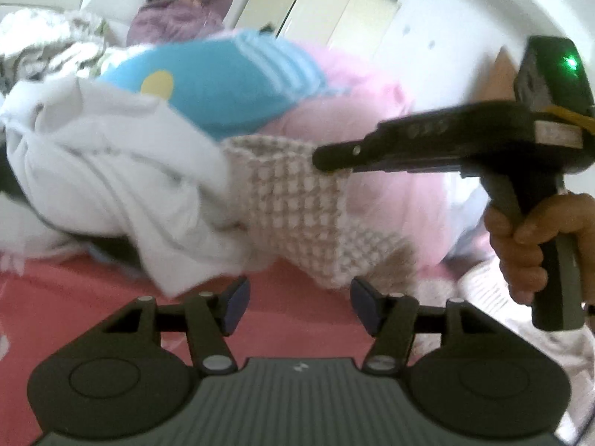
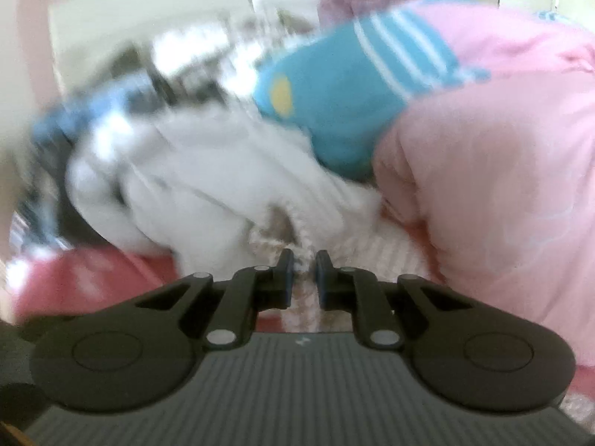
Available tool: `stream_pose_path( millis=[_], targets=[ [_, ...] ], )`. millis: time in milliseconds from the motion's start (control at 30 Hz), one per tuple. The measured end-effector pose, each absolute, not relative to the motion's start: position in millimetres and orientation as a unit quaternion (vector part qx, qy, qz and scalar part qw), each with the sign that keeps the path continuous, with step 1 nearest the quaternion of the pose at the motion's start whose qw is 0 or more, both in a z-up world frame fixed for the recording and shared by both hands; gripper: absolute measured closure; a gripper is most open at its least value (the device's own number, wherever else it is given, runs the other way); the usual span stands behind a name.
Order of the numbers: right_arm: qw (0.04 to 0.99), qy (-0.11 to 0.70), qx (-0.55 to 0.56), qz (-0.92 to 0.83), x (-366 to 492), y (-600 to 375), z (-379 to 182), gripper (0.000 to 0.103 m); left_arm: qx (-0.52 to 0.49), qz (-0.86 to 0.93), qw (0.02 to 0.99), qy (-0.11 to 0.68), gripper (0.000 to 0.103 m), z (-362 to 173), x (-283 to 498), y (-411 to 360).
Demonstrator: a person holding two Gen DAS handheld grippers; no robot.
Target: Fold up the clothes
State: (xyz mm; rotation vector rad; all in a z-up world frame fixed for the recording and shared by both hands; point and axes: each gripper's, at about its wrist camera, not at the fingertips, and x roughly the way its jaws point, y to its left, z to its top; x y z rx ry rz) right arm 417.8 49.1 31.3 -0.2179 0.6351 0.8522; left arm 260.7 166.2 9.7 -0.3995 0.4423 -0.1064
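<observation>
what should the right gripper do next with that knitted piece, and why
Probably lift the knit piece clear. The right gripper has pinched its top edge, yet it lies tucked under the white garment in the pile; the left gripper hangs open.

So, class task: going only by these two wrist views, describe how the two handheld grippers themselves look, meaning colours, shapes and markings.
The left gripper and right gripper are alike: black linkage arms with silver pivot pins, two round black discs, a ribbed grey body with a small pale logo, and dark blue pads on the fingers. Seen from the side, the right gripper has a black pistol-style handle, a green light and a yellow band. No sleeve shows.
</observation>
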Motion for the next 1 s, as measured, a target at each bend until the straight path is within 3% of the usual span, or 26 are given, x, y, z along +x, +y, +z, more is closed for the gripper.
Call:
stream_pose_path(
  millis=[167,500,600,733,867,967,1000],
  targets=[
    [0.849,0.291,-0.026,0.44,403.0,41.1,62.1,0.092,-0.221,-0.068,0.957,0.173,0.037,20.2,245.1,173.4],
    [0.82,0.333,-0.068,0.461,380.4,78.0,46.3,0.092,-0.238,-0.054,0.952,0.184,0.035,9.5,256.7,181.9],
    [0.812,0.342,-0.085,0.466,373.1,87.0,43.3,0.092,-0.243,-0.037,0.951,0.19,0.042,4.1,262.3,186.4],
    [0.808,0.355,-0.105,0.459,369.7,94.7,41.1,0.091,-0.248,-0.019,0.948,0.198,0.068,-1.3,267.3,189.8],
    [0.803,0.374,-0.1,0.454,375.4,97.1,45.0,0.088,-0.245,-0.001,0.949,0.198,0.077,-3.7,269.7,192.8],
    [0.803,0.382,-0.088,0.449,381.7,100.9,53.7,0.072,-0.247,0.0,0.949,0.194,0.079,-2.6,270.0,194.4],
    [0.805,0.387,-0.087,0.442,385.4,104.3,54.7,0.059,-0.241,0.002,0.951,0.191,0.08,-1.9,269.0,193.1]
  ],
)
